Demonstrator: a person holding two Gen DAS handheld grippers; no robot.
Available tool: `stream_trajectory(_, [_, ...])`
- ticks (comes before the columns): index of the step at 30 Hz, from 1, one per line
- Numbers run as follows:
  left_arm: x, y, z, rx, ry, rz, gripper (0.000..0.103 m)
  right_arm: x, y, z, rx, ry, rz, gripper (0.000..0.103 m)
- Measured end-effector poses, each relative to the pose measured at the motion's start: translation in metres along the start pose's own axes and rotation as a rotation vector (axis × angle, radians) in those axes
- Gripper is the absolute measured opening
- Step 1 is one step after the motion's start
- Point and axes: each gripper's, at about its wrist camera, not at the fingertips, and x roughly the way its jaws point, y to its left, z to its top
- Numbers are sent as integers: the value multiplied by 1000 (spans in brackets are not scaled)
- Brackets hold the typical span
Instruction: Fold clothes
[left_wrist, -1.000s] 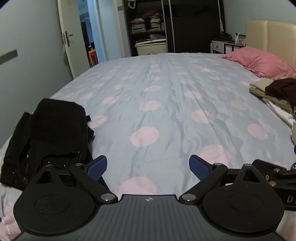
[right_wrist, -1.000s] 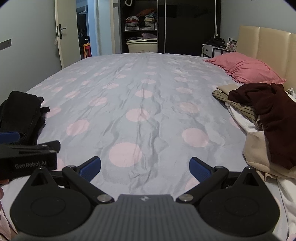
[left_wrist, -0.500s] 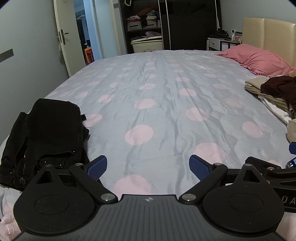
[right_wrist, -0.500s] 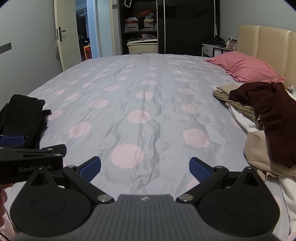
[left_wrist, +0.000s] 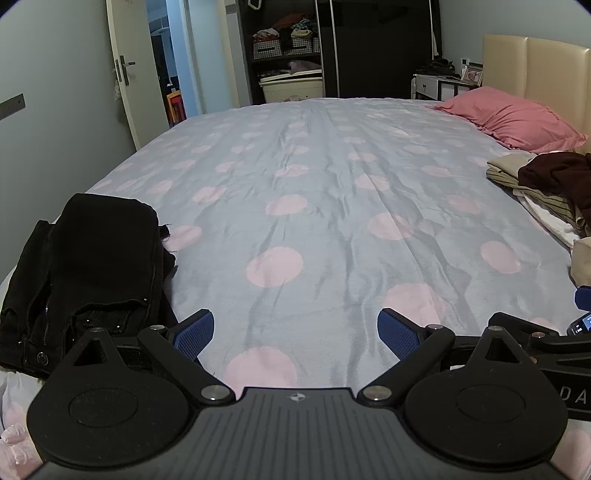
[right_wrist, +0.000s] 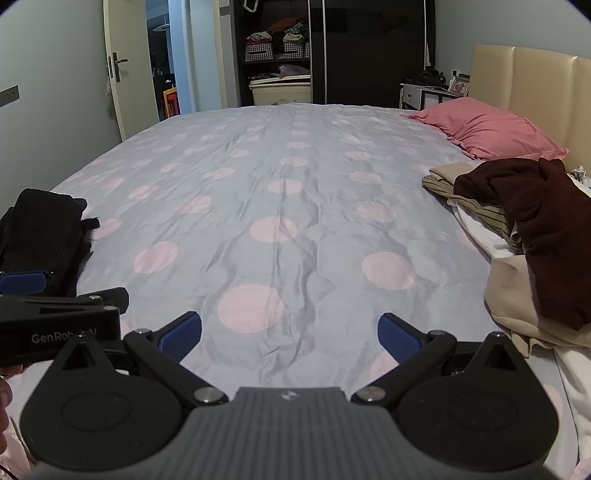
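Left gripper (left_wrist: 295, 326): jaws spread wide, nothing held, hovering low over the near edge of the bed (left_wrist: 314, 177). Right gripper (right_wrist: 290, 328): jaws likewise released and empty, just beside the left one; each is seen at the margin of the other's view.

Black trousers (left_wrist: 85, 266): folded, laid at the bed's near left corner, just beside the left gripper's left pad. Judged finished.

Bedsheet (right_wrist: 280, 206): grey with pink dots, wrinkled, bare across the middle.

Clothes pile (right_wrist: 524, 236): unfolded, heaped along the right edge; a maroon garment (right_wrist: 546, 221) is draped over beige, striped and white pieces. The next item is judged to be taken from here.

Pillow (right_wrist: 487, 129): pink, beyond the pile, against the headboard.

Wardrobe (left_wrist: 332, 48): far wall, shelves with baskets.

Risks, as judged: several layers may be pinched at once if the maroon garment is grabbed deep, so the heap is dragged along; cloth near the edge may be pulled off the bed; the folded trousers may be disturbed by a low left sweep.

Views compared: waistband, zip and button of the trousers are shown only by the left wrist camera. The pile's full extent, including the beige piece near the edge, is shown only by the right wrist camera; a fingertip is also glimpsed at its lower left margin.
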Motion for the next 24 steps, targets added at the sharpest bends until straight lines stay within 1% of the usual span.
stream_trajectory(24, [0, 1, 0, -11, 14, 0, 97, -2, 1, 0, -2, -2, 1, 103])
